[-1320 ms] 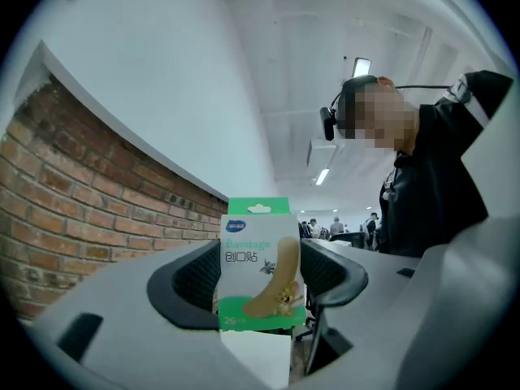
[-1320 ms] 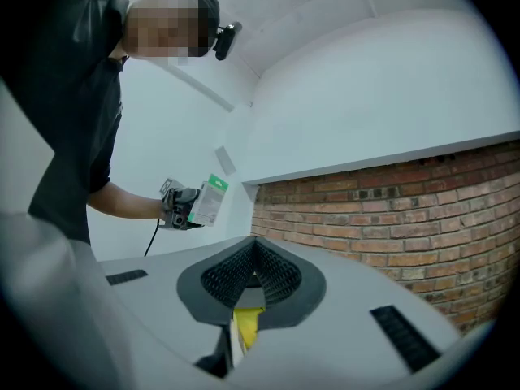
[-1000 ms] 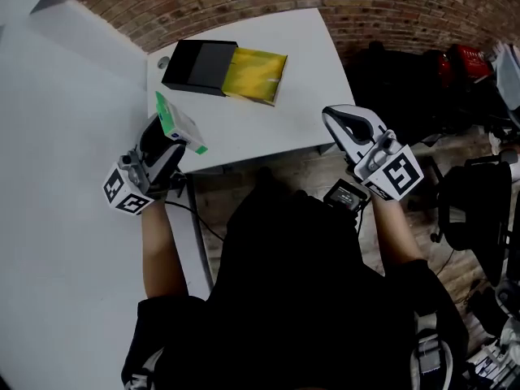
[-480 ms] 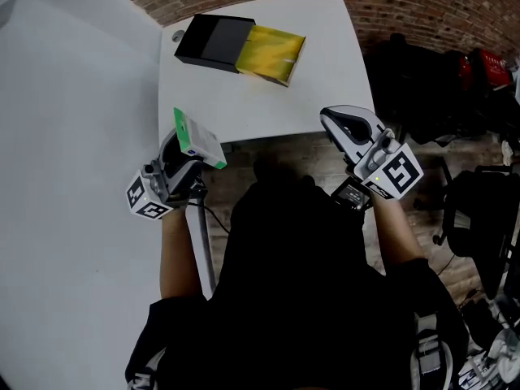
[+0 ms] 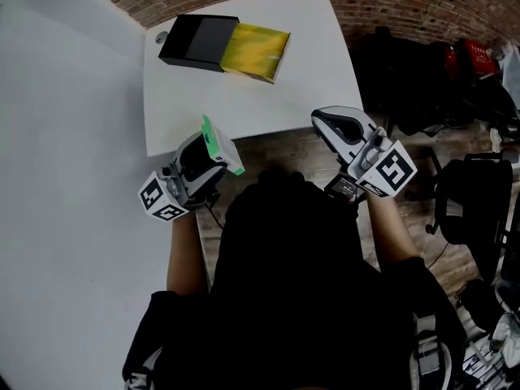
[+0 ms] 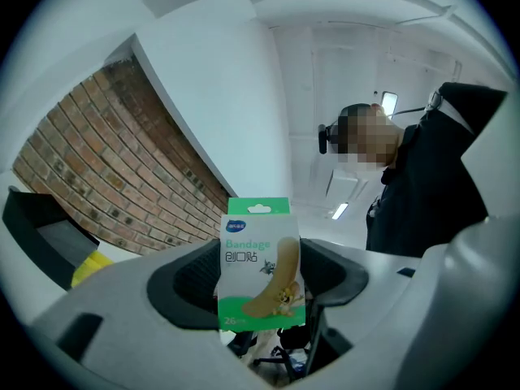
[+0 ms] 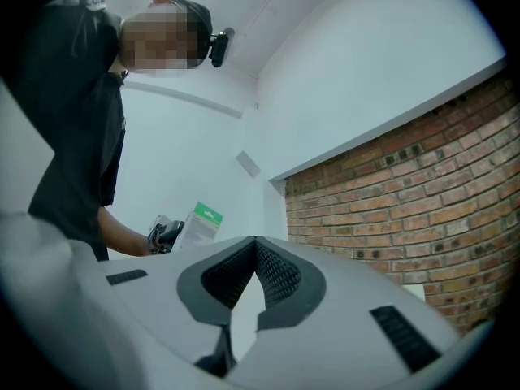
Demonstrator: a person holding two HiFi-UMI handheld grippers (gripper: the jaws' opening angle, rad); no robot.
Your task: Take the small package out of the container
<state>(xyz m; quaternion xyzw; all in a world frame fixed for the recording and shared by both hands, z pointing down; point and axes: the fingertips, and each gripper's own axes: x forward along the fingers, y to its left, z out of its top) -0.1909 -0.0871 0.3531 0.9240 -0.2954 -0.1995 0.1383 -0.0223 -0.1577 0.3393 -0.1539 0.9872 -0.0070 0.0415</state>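
White table [image 5: 244, 96] against a brick wall [image 5: 390, 6], wood floor on the near side, that's the head view. At the far end of the table lies the black container [image 5: 197, 42] with a yellow inner tray [image 5: 256, 49] sticking out of its right end. The left gripper [image 5: 210, 149] hangs over the table's near edge, well apart from the container, with the small green and white package [image 5: 219, 143] in its jaws. The right gripper [image 5: 329, 124] is off past the table edge, over the floor, touching nothing.

Left gripper view: both jaws are clamped on the lower part of the package, which stands upright between them, print facing the camera. It's a bandage pack. Brick wall and a bit of the container show at the left.

Right gripper view: the 2 jaws are pressed together at the tips with nothing between them. The package in the other gripper shows small at the left.
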